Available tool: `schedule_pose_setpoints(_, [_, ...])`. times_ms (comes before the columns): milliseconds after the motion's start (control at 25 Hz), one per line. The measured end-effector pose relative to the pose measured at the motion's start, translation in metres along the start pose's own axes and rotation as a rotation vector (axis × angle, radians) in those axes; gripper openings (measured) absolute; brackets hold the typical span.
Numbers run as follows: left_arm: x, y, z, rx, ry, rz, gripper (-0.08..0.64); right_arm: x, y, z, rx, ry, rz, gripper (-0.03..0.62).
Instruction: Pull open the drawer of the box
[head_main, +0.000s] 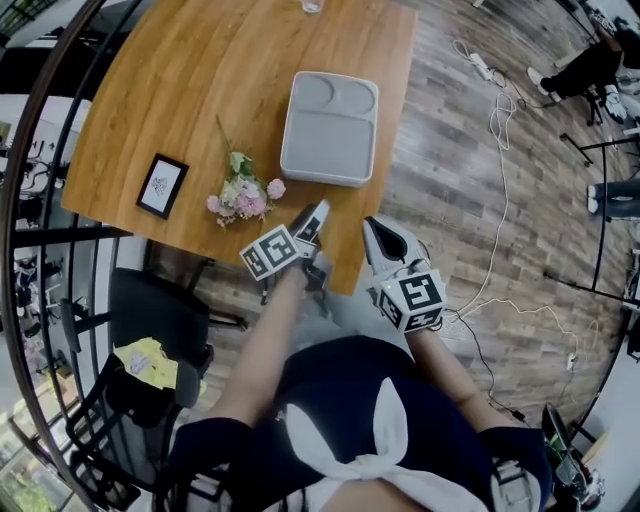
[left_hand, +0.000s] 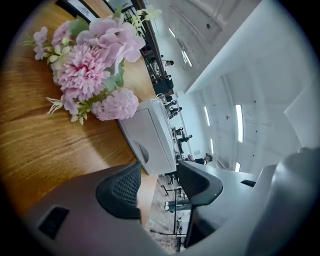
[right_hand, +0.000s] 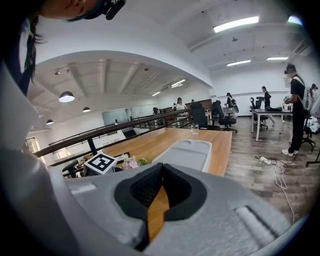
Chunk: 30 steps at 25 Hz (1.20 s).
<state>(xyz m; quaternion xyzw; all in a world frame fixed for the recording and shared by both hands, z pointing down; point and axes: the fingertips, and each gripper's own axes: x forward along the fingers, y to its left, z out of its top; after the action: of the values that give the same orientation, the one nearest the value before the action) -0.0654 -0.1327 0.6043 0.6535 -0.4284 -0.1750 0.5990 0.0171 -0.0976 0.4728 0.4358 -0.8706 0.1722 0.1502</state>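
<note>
The grey box (head_main: 330, 128) lies flat on the wooden table (head_main: 180, 90), its drawer front facing me and pushed in. In the left gripper view the box (left_hand: 150, 135) shows a scooped recess (left_hand: 141, 150) in that front. My left gripper (head_main: 316, 212) hovers over the table's near edge, just short of the box, and is open with nothing between its fingers (left_hand: 159, 180). My right gripper (head_main: 373, 226) hangs beside it, past the table's near corner, with its jaws shut and empty (right_hand: 160, 192). The box (right_hand: 187, 152) lies ahead of it.
A bunch of pink flowers (head_main: 243, 195) lies left of the box, close to the left gripper (left_hand: 90, 70). A small framed picture (head_main: 162, 185) is farther left. A glass (head_main: 312, 5) stands at the far edge. A black office chair (head_main: 150, 340) and floor cables (head_main: 500, 120) flank the table.
</note>
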Motion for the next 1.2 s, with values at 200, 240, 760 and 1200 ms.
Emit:
schedule_pose_setpoints(200, [0.015,0.012,0.005,-0.022,-0.010,-0.003,0.232,0.015,-0.001,-0.005,0.004,0.019,0.015,-0.002])
schedule_pose_setpoints(240, [0.018,0.013,0.007,-0.019,-0.015,-0.001,0.226,0.016,-0.002,-0.005,0.005,0.023,0.017,-0.002])
schedule_pose_setpoints(760, [0.046,0.023,0.020,-0.056,-0.030,-0.059,0.212,0.031,-0.017,-0.017,0.017,0.070,0.018,-0.002])
schedule_pose_setpoints(1200, [0.060,0.024,0.025,-0.086,-0.049,-0.148,0.198,0.037,-0.031,-0.022,0.026,0.082,0.006,-0.002])
